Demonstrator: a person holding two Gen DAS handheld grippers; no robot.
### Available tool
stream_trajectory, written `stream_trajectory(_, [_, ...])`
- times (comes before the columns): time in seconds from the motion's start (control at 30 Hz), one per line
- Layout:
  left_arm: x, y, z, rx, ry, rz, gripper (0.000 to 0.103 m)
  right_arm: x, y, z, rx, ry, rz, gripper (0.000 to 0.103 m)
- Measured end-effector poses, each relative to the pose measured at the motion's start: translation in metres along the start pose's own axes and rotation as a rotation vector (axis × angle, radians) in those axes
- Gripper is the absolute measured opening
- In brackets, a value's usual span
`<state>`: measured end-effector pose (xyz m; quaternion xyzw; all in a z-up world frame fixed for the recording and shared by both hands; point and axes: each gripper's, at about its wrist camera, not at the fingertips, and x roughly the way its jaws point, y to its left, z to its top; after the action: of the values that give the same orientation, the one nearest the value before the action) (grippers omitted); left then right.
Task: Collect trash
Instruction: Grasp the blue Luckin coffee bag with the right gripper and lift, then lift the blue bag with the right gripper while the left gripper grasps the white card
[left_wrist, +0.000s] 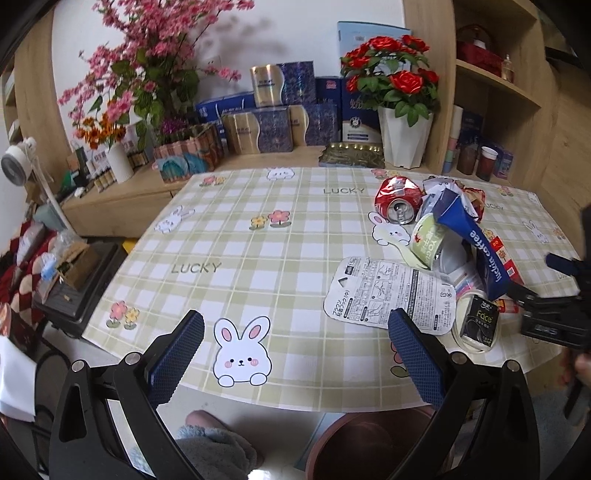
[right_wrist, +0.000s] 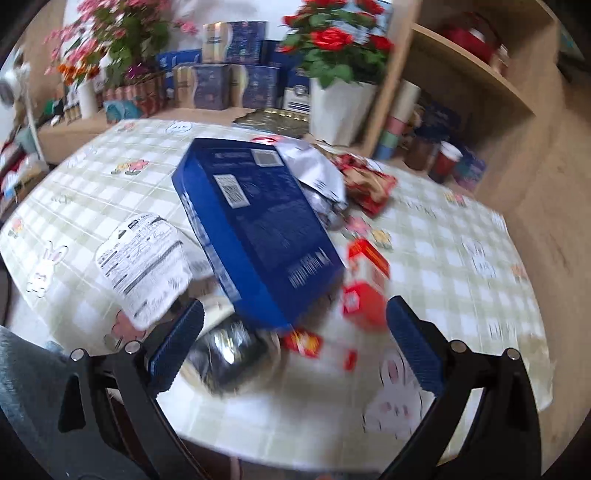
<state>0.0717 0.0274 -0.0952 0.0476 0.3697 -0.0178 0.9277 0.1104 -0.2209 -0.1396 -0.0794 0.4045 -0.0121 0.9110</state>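
Note:
A heap of trash lies on the checked tablecloth (left_wrist: 236, 236). It holds a crushed red can (left_wrist: 397, 199), a blue coffee box (left_wrist: 476, 240), a white instruction card (left_wrist: 391, 295), a green yoghurt lid (left_wrist: 428, 236) and a black "Face" packet (left_wrist: 480, 323). My left gripper (left_wrist: 295, 354) is open and empty above the table's near edge, left of the heap. My right gripper (right_wrist: 295, 347) is open, just before the blue box (right_wrist: 255, 229), with the black packet (right_wrist: 229, 354) and red wrappers (right_wrist: 365, 291) between its fingers. It also shows at the right edge of the left wrist view (left_wrist: 546, 306).
A brown bin (left_wrist: 365, 446) stands on the floor under the table's near edge. Flower pots (left_wrist: 404, 136) and stacked blue boxes (left_wrist: 273, 129) line the wooden counter behind. Shelves with cups (right_wrist: 447, 158) stand at the right. A person's grey slipper (left_wrist: 210, 450) is below.

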Motion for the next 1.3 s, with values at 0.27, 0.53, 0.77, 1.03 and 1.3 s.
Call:
stream_trajectory(0.27, [0.014,-0.002,-0.005,0.021,0.011,-0.033,0.098,0.051,0.024,0.039,-0.054,0.012,-0.009,0.096])
stream_trajectory(0.53, [0.017,-0.011,-0.008,0.062,-0.002,-0.093,0.097,0.04,0.008,0.053,-0.001,-0.018,0.029,0.025])
stream_trajectory(0.77, [0.022,-0.032,-0.013,0.129,0.007,-0.148,0.097,-0.018,-0.024,0.055,0.094,-0.188,0.097,0.018])
stream_trajectory(1.03, [0.042,-0.079,-0.04,0.385,-0.028,-0.162,0.097,-0.053,-0.044,0.026,0.258,-0.204,0.193,0.017])
stream_trajectory(1.3, [0.095,-0.122,-0.053,0.515,-0.006,-0.16,0.097,-0.059,-0.062,0.01,0.276,-0.181,0.163,0.017])
